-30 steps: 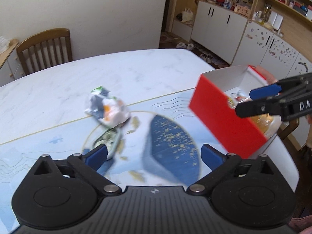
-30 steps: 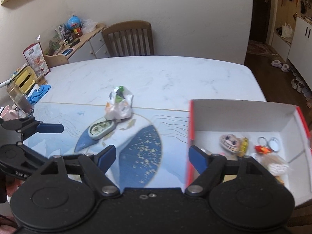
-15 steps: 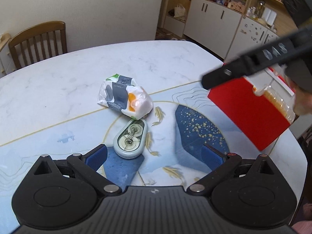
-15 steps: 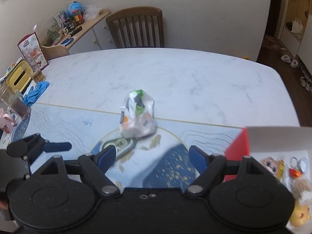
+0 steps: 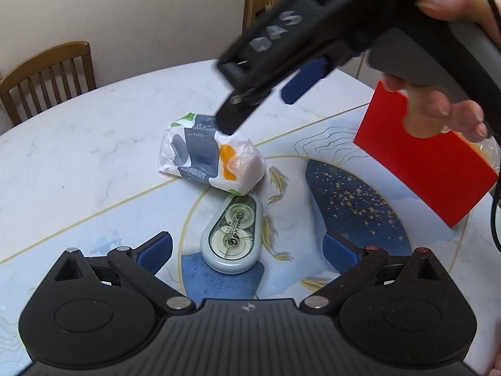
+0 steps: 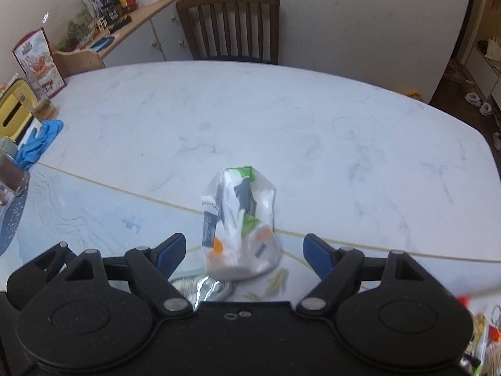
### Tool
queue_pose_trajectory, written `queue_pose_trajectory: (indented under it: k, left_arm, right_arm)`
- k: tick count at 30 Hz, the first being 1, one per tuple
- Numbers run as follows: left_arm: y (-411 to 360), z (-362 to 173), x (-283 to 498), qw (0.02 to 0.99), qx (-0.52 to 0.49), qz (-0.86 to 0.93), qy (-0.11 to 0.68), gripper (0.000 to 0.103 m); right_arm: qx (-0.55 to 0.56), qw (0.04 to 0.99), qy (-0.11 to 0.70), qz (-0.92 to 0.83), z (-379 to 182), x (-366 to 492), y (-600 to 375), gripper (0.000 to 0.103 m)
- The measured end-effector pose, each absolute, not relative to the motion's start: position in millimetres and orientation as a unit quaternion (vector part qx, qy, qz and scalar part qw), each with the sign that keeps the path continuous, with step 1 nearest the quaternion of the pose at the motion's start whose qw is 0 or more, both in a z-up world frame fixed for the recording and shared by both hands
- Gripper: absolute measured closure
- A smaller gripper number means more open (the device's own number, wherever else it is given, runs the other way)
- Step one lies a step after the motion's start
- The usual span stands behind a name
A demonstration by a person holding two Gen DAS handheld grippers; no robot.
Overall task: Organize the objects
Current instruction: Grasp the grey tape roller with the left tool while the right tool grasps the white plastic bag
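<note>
The left gripper [image 5: 247, 247] hangs over the counter [image 5: 94, 131] with jaws spread wide and empty, a grey correction-tape dispenser [image 5: 233, 235] lying flat on the patterned mat between its fingertips, untouched. Just beyond, touching the dispenser's far end, lies a crumpled tissue packet [image 5: 211, 159]. Above the packet a hand [image 5: 438, 106] tilts the right gripper [image 6: 244, 247] downward, jaws likewise released and holding nothing. A red box [image 5: 422, 163] stands at the counter's right edge.
</note>
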State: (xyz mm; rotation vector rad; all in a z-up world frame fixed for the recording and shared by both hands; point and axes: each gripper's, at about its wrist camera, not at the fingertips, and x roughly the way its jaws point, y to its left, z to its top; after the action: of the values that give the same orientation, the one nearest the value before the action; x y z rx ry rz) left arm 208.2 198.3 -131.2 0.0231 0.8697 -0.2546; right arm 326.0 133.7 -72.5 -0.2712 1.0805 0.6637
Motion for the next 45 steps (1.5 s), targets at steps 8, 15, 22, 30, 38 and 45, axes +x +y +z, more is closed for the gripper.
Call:
queue_pose_trajectory:
  k: [8,15,22,30,38,45]
  left_arm:
    - [199.9,-152.4,223.7,0.897,0.028,-0.126,0.423,0.0]
    - [194.0,-160.4,228.1,0.903,0.055,-0.124,0.408,0.0]
    - [194.4,-167.3,229.8,0.906,0.059,-0.112,0.404,0.001]
    - [191.6,-168.6,226.6,0.908,0.066,-0.118,0.397,0.007]
    - [182.8,-165.7,228.0,0.906,0.066,-0.127,0.399,0.035]
    - [177.2,-161.6,230.0,0.905,0.065,-0.119,0.402,0.052]
  right_arm:
    - [-0.141,0.782,0.526,0.304,-100.8,343.5,165.3,0.021]
    - [-0.131,0.773,0.549,0.29,-122.8,356.0,172.2,0.021]
    - [-0.132,0.767,0.562,0.281,-138.7,360.4,174.8,0.021]
    - [-0.124,0.769,0.562,0.279,-142.6,360.0,171.6,0.021]
    - [-0.127,0.773,0.558,0.275,-142.7,353.5,169.0,0.029]
    - [-0.113,0.779,0.555,0.27,-133.1,350.7,159.4,0.054]
